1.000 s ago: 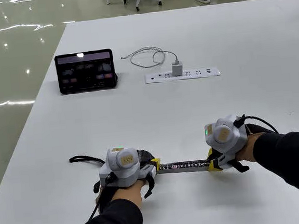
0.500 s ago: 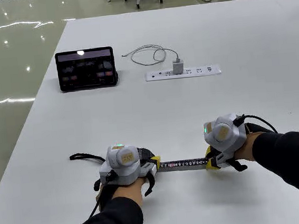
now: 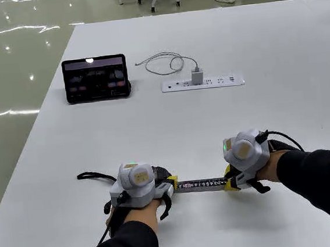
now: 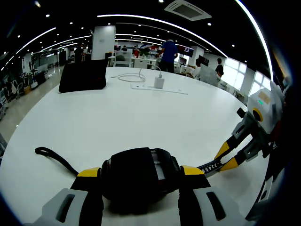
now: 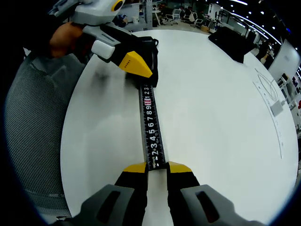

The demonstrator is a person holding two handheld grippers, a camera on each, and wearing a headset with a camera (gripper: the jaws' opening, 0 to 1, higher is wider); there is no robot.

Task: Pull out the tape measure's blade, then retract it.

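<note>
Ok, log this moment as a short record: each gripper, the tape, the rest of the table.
left gripper: shut on the tape measure case
right gripper: shut on the blade at its tip
blade: partly out, stretched straight from case to right gripper, numbers up
strap: loose on the table beside the case
far side: tablet, power strip with charger plugged in

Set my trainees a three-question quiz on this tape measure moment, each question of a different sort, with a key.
1. True or false: the left gripper is shut on the tape measure's case.
2. The right gripper grips: A nothing; B the end of the blade; C the case.
3. Fill in: the blade is ____ of the case.
Key: 1 true; 2 B; 3 pulled out.
</note>
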